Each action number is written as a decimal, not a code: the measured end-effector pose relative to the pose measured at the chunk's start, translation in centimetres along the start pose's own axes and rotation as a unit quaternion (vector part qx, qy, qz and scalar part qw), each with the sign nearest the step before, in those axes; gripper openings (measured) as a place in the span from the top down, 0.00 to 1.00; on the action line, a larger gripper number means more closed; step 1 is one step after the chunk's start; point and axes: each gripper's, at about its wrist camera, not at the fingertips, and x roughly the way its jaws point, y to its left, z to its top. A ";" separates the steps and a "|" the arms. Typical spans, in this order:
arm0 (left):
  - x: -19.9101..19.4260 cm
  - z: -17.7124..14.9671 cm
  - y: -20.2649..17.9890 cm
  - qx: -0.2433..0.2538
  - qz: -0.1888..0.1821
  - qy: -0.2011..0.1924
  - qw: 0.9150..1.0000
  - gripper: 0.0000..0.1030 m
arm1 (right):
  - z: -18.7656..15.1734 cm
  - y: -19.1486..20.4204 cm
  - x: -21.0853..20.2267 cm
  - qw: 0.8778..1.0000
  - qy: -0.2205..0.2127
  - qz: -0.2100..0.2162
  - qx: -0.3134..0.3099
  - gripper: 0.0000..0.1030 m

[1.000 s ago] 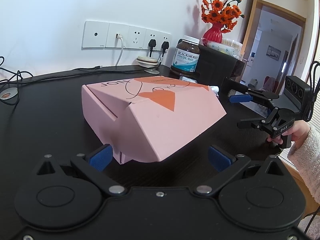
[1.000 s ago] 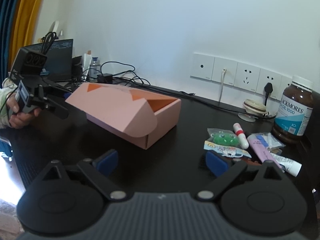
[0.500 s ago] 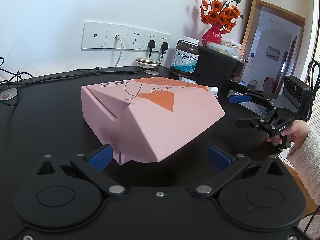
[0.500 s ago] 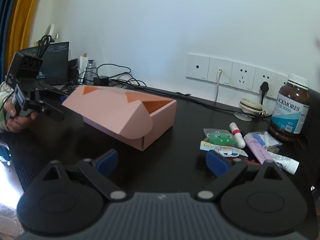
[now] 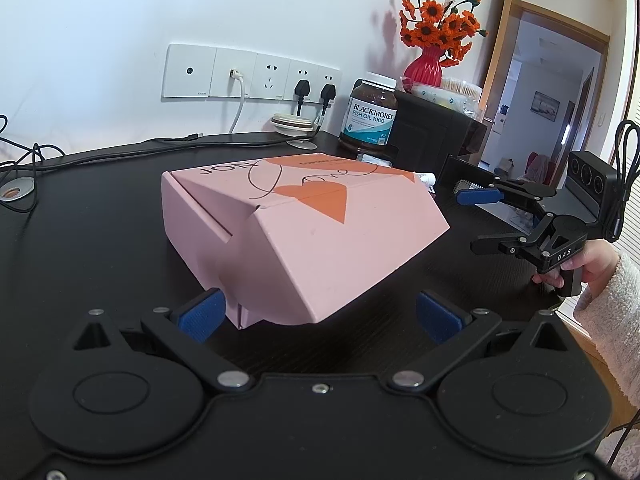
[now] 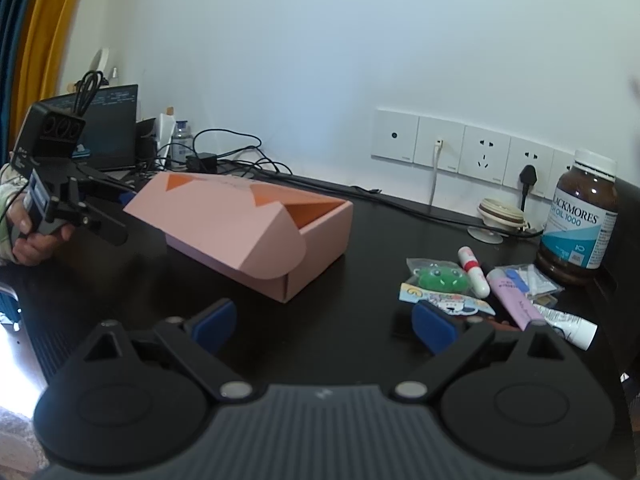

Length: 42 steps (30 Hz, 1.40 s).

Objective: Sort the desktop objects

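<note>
The left gripper (image 5: pixel 318 316) is hovering wide open before the pink box (image 5: pixel 296 236). The right gripper (image 5: pixel 480 220) is waiting beside it, seemingly open.

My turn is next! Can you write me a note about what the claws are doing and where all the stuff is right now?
Left claw: open, empty, right in front of the pink box.
Right claw: open, empty, low over the black desk.
Box: lid partly raised; nothing can be seen inside from here.
Pile right of the box: green frog toy, red-and-white tube, pink highlighter, sticker pack, white tube. Fish oil bottle stands behind.
Done: nothing sorted yet.
Left: likely move the pile into the box.
</note>
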 end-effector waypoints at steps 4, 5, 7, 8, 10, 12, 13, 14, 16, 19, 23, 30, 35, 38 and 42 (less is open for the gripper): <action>0.1 0.0 0.0 0.001 0.001 0.003 1.000 0.00 | 0.1 0.5 0.3 1.000 0.006 -0.004 -0.022 0.07; 0.1 0.0 0.0 0.002 0.002 0.003 1.000 0.00 | 0.1 0.6 0.4 1.000 0.007 -0.006 -0.029 0.07; 0.1 0.0 -0.1 0.004 0.004 0.002 1.000 0.00 | 0.4 0.6 0.5 0.999 0.010 -0.005 -0.033 0.07; 0.1 0.0 -0.2 0.005 0.006 0.001 1.000 0.00 | 0.5 0.6 0.5 0.999 0.011 -0.002 -0.033 0.07; 0.1 0.0 -0.2 0.005 0.008 0.002 1.000 0.00 | 0.8 0.6 0.6 0.999 0.013 0.001 -0.036 0.07; 0.1 0.0 -0.2 0.005 0.010 0.003 1.000 0.00 | 1.0 0.8 0.7 0.999 0.015 0.004 -0.050 0.07; 0.2 0.0 -0.2 0.005 0.011 0.004 1.000 0.00 | 1.1 1.0 0.7 0.998 0.016 0.001 -0.062 0.07; 0.2 0.0 -0.2 0.005 0.013 0.005 1.000 0.00 | 1.1 1.3 0.7 0.997 0.015 -0.002 -0.080 0.07; 0.2 0.0 -0.3 0.007 0.015 0.005 1.000 0.00 | 1.1 1.8 0.6 0.994 0.011 0.000 -0.105 0.07; 0.3 0.0 -0.3 0.008 0.018 0.006 1.000 0.00 | 1.1 2.2 0.5 0.993 0.007 0.002 -0.122 0.07; 0.3 0.0 -0.3 0.009 0.021 0.006 1.000 0.00 | 1.4 2.3 0.1 0.991 -0.003 -0.001 -0.136 0.07; 0.3 0.0 -0.8 0.022 0.023 0.008 0.999 0.00 | 2.0 2.1 0.4 0.987 -0.013 0.008 -0.159 0.07; 0.4 0.0 -1.0 0.029 0.028 0.009 0.999 0.00 | 2.6 2.1 1.9 0.982 -0.010 0.040 -0.187 0.08; 0.3 -0.1 -1.3 0.039 0.033 0.009 0.999 0.00 | 2.8 2.6 3.3 0.974 0.002 0.061 -0.217 0.16; 0.4 -0.3 -2.2 0.064 0.041 0.015 0.997 0.00 | 2.8 3.1 4.8 0.964 0.012 0.076 -0.253 0.23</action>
